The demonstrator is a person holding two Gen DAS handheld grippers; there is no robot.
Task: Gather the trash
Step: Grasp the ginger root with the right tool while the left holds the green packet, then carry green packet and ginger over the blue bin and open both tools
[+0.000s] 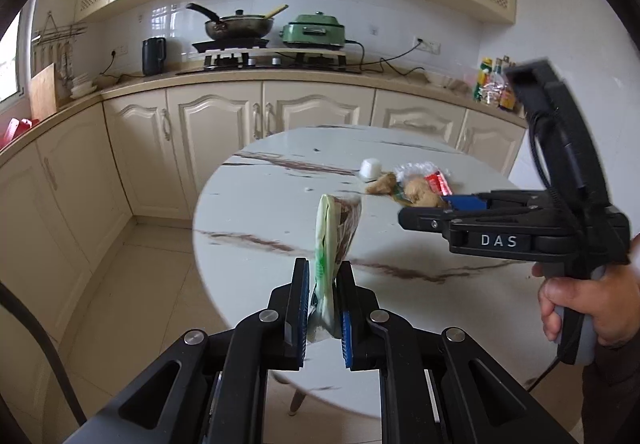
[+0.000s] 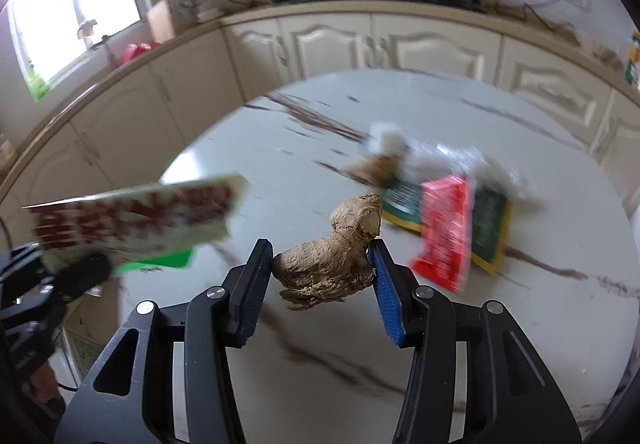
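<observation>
My left gripper (image 1: 324, 308) is shut on a flat green-and-white wrapper (image 1: 334, 236) with dark red print, held on edge above the near rim of the round marble table (image 1: 280, 204). In the right wrist view that wrapper (image 2: 136, 216) is a blur at the left. My right gripper (image 2: 320, 264) is shut on a knobbly brown piece of ginger (image 2: 332, 256), both pads pressing its sides, lifted just off the table (image 2: 520, 324). In the left wrist view the right gripper (image 1: 420, 206) comes in from the right, a hand on its grip, with the ginger (image 1: 426, 198) at its tips.
More litter lies at the table's far right: a small white cup (image 1: 370, 169), a second ginger piece (image 2: 376, 168), a red packet (image 2: 444, 232), a green packet (image 2: 488, 224) and crumpled clear plastic (image 2: 460, 160). Cream cabinets and a counter with a stove (image 1: 232, 48) run behind.
</observation>
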